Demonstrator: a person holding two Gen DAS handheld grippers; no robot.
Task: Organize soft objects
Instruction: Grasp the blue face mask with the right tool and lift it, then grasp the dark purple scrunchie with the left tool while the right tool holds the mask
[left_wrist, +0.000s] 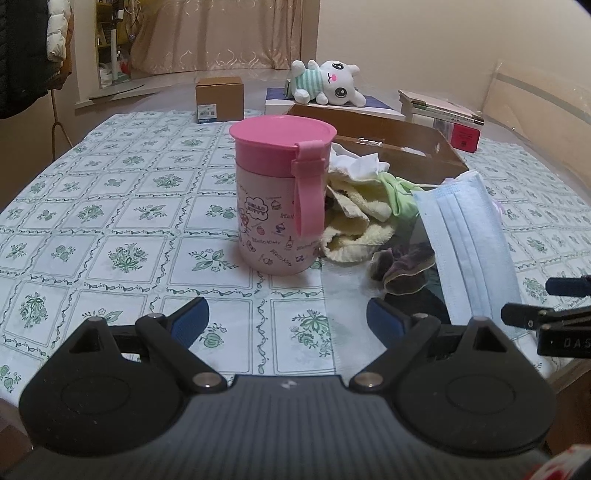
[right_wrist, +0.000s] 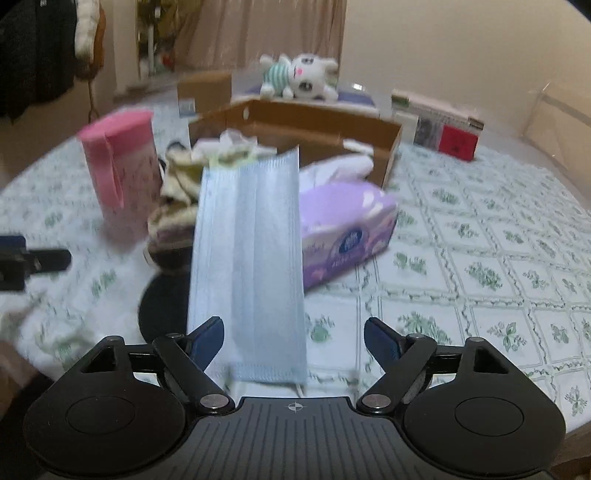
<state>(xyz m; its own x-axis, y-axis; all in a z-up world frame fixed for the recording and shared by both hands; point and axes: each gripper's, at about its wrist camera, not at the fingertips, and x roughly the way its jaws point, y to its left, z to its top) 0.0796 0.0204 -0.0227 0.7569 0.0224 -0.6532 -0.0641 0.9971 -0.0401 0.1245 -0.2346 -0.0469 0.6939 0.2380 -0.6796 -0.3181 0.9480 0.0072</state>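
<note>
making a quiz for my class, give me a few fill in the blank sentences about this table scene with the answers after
1. The lid of the cup is coloured ____.
2. The plush toy lies beyond the cardboard box and wears a shirt with ____ and white stripes.
3. The face mask stands between the right gripper's fingers, whose jaws are ____.
4. The tissue pack has a wrapper coloured ____.

Answers: pink; green; open; purple

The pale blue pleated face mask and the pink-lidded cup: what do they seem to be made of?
Pale blue pleated face mask: probably thin non-woven fabric, matte, with sharp pleats and a stitched edge. Pink-lidded cup: likely smooth plastic with a slight sheen, moulded lid and strap, printed wall.
</note>
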